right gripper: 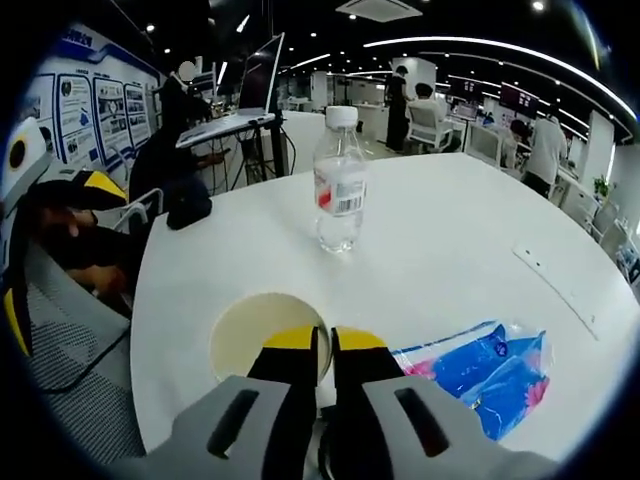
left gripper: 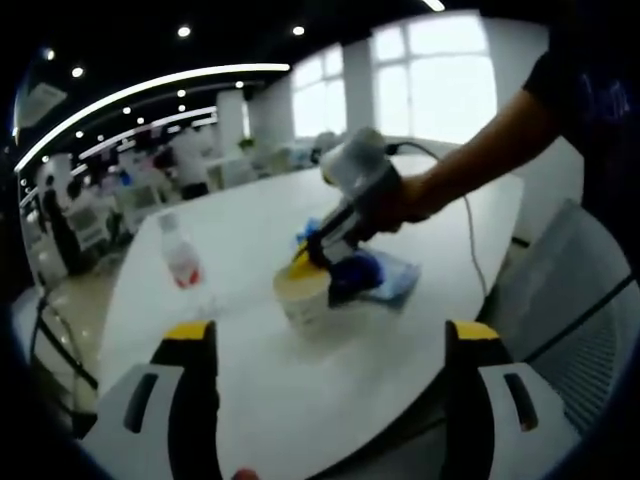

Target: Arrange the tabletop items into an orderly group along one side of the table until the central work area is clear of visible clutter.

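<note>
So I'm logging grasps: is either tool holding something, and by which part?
The right tool is shut on the cup, pinching its rim. The left tool is open, holding nothing.

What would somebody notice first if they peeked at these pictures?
Probably the right gripper, reaching in from the right of the left gripper view and pinching the rim of a pale cup in the middle of the white table. A clear water bottle with a red label stands upright beyond the cup, and a blue packet lies flat right beside it.

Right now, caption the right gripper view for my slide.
Right tool shut on paper cup rim; water bottle upright beyond.
</note>
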`<state>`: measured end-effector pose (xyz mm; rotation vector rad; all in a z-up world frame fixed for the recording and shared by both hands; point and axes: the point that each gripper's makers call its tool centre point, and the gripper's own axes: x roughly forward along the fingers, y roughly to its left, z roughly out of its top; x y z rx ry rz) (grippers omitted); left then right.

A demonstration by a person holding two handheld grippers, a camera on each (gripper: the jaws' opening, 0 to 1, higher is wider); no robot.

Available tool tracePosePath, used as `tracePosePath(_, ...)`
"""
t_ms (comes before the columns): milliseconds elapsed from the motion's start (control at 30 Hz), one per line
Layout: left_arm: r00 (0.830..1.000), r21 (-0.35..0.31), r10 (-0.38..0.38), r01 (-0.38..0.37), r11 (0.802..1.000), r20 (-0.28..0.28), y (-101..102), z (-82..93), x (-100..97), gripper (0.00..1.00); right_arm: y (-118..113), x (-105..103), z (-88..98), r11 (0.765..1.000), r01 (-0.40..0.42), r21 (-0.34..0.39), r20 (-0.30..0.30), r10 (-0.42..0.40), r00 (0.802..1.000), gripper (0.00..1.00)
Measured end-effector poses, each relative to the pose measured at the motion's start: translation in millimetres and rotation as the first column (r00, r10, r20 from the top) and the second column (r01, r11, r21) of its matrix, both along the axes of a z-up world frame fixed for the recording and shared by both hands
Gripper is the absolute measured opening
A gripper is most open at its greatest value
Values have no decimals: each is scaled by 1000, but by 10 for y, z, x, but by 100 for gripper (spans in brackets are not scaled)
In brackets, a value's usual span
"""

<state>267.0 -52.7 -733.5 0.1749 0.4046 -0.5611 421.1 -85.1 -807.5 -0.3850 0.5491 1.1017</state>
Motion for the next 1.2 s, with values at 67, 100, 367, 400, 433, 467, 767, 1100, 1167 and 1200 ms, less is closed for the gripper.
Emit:
tracePosePath(67,1000,3,-1,1,1000,2,1,1,1,90,-1,6,5,1000,5,8,-15,-5,1000,4)
tracePosePath(100,1000,5,-1,1,1000,3,2,0,2,90,-3,7,14,1000,6,9,-15,-6,1000,4)
tracePosePath(367,1000,12,-6,6,1000,2,-8,-8,2,89,28,35,162,999,11,39,-18,-10,1000,1)
tracePosePath(400,1000,13,-7,7,1000,3,-11,-7,1,88,31,42,171,999,8,38,-15,-7,1000,1)
tracePosePath(433,1000,14,-7,7,1000,3,-11,-7,1,88,34,47,195,999,9,41,-15,-8,1000,1)
tracePosePath(467,1000,14,-7,7,1000,4,-13,-6,0,88,38,57,211,999,10,44,-16,-10,1000,1)
tracePosePath(767,1000,2,-4,4,1000,16,-23,23,8,90,83,162,341,998,8,59,0,-8,1000,1)
tracePosePath(1100,1000,-2,11,-11,1000,26,2,37,24,90,123,360,375,998,23,66,-16,-22,1000,1)
tracePosePath(1167,1000,-2,9,-9,1000,24,-1,32,24,91,123,415,367,998,29,62,-18,-28,999,1)
tracePosePath(1200,1000,1,7,-7,1000,24,-2,30,24,91,125,439,361,998,32,61,-21,-30,999,1)
